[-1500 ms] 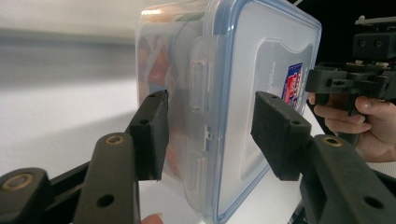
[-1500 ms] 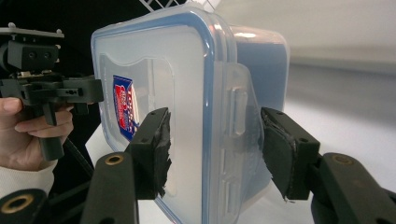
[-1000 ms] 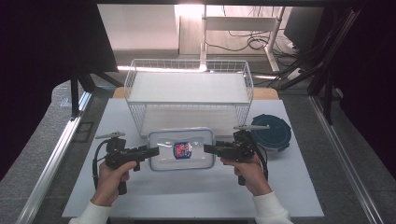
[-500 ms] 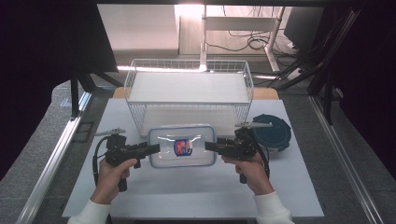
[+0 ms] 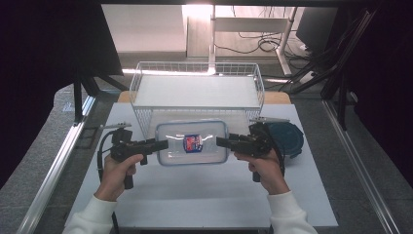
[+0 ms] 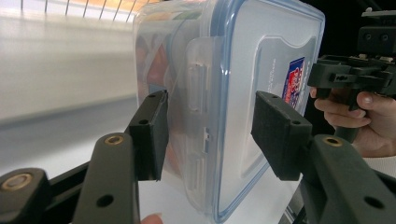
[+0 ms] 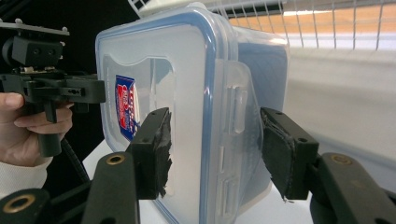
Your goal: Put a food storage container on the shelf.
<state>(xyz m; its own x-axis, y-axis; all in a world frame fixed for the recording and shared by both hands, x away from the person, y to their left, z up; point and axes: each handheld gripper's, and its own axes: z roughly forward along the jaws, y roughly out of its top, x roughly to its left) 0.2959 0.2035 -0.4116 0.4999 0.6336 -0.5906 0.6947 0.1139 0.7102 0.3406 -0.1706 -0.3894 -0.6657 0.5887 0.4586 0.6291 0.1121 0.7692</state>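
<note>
A clear plastic food container (image 5: 192, 142) with a blue-rimmed lid and a red and blue sticker hangs level above the white table, just in front of the wire basket. My left gripper (image 5: 163, 144) is shut on its left end and my right gripper (image 5: 221, 142) on its right end. In the left gripper view the pads (image 6: 149, 135) clamp the container (image 6: 243, 84) across its side latch. In the right gripper view the worn pads (image 7: 156, 151) clamp the container (image 7: 187, 93) at the opposite latch. Something orange shows dimly through the wall.
A white wire basket (image 5: 195, 68) stands behind the container on the table (image 5: 195, 195). A dark blue round dish (image 5: 290, 136) lies right of my right hand. Metal rails run along both table sides, and dark stands lean at the back corners.
Both grippers have risen together with the container between them, and it now sits higher and closer to the basket's front wall.
</note>
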